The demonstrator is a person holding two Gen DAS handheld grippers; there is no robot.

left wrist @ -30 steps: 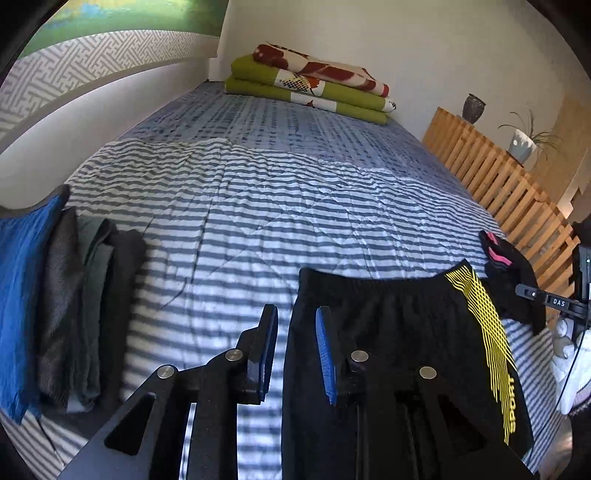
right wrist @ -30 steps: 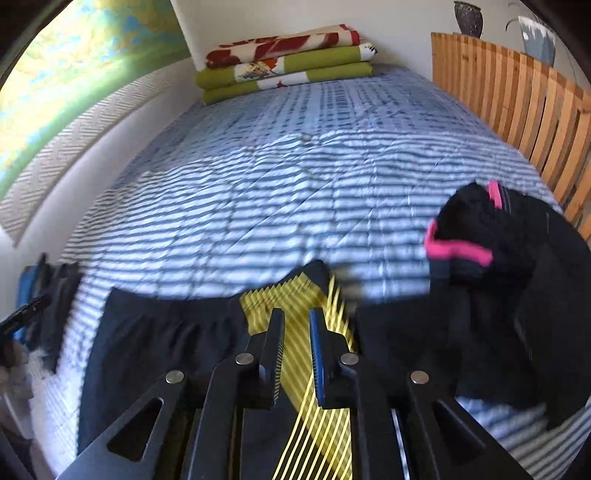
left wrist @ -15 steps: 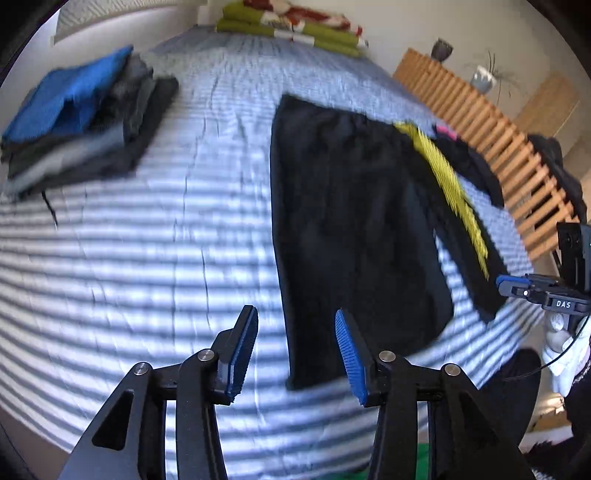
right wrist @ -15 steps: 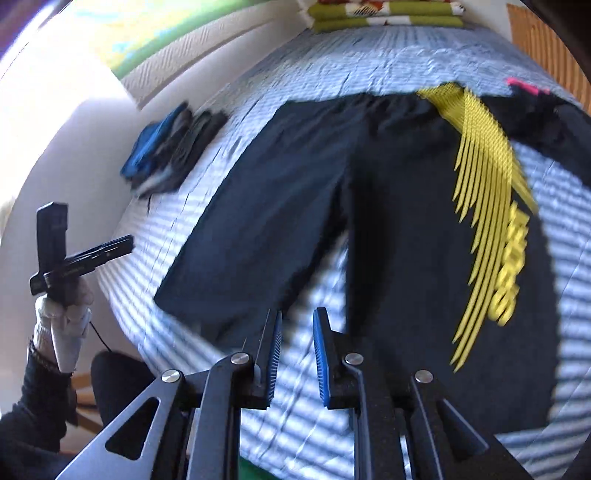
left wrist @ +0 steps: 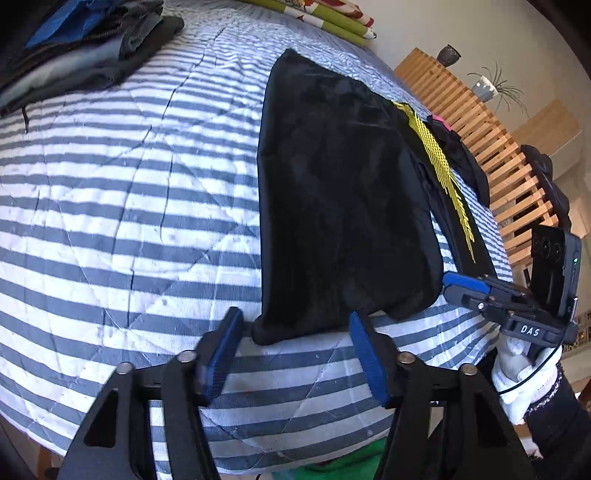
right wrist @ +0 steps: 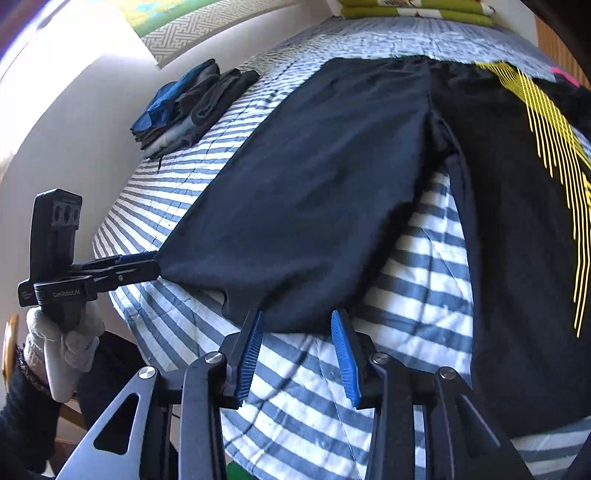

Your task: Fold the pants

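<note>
Right now your left tool (left wrist: 295,328) stands part open, its jaws just narrowed, the hem of the black pants (left wrist: 343,206) just ahead between the tips, unpinched. Your right tool (right wrist: 297,325) has just been opening, empty, at that same leg's hem. Beyond both, the pants lie flat on the striped bed (left wrist: 110,221), folded clothes (right wrist: 192,107) farther off.

Striped bed with stuff piled around it

Blue-and-white quilt (left wrist: 110,206), folded clothes stack (left wrist: 85,48) near the wall, green and red blankets (left wrist: 325,18) at the head, slatted wooden rail (left wrist: 491,147), potted plant (left wrist: 487,86).
</note>
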